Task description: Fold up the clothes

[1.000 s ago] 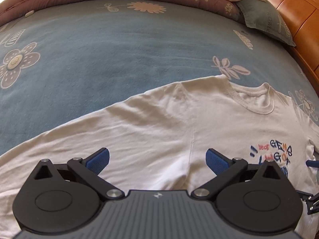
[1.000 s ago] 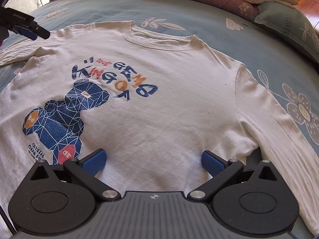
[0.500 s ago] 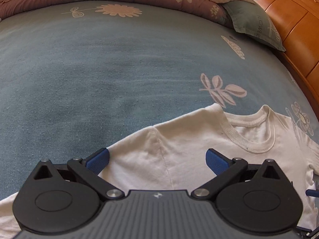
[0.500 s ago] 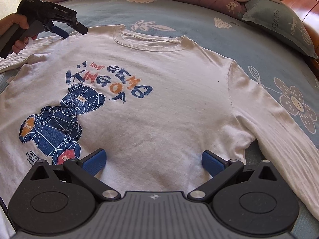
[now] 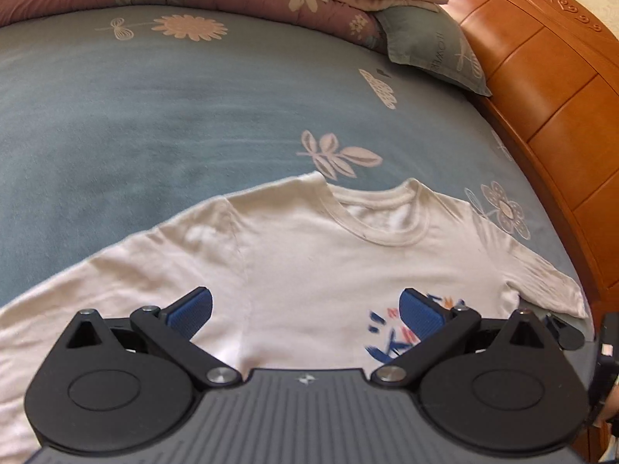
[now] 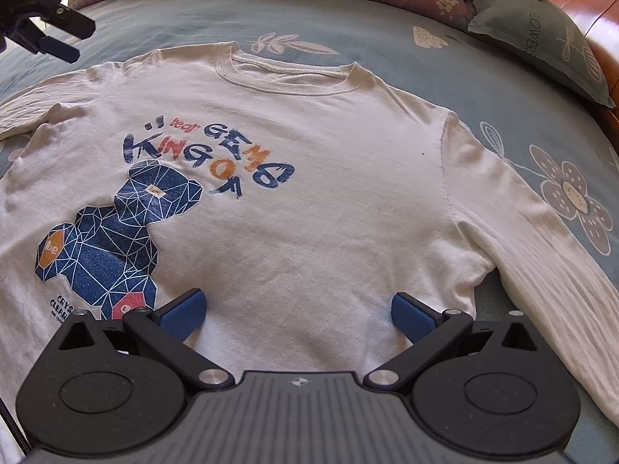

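1. White cotton: a long-sleeved shirt point(image 6: 329, 193) lies flat, front up, on the blue flowered bed point(image 5: 154, 116), its collar toward the bedding piled at the far edge.
2. The left gripper point(image 5: 305, 309) hovers over the shirt's shoulder, jaws spread wide and holding nothing; in the right wrist view it shows at the upper left corner point(image 6: 58, 40).
3. A blue bear print point(image 6: 116, 239) with lettering above it covers the chest.
4. The right gripper point(image 6: 298, 311) hovers over the lower front of the shirt, jaws spread apart, empty.
5. One sleeve point(image 6: 541, 263) stretches toward the bed's right edge.
6. A grey-green pillow point(image 6: 541, 38) rests at the far right corner, beside the wooden headboard point(image 5: 541, 96).
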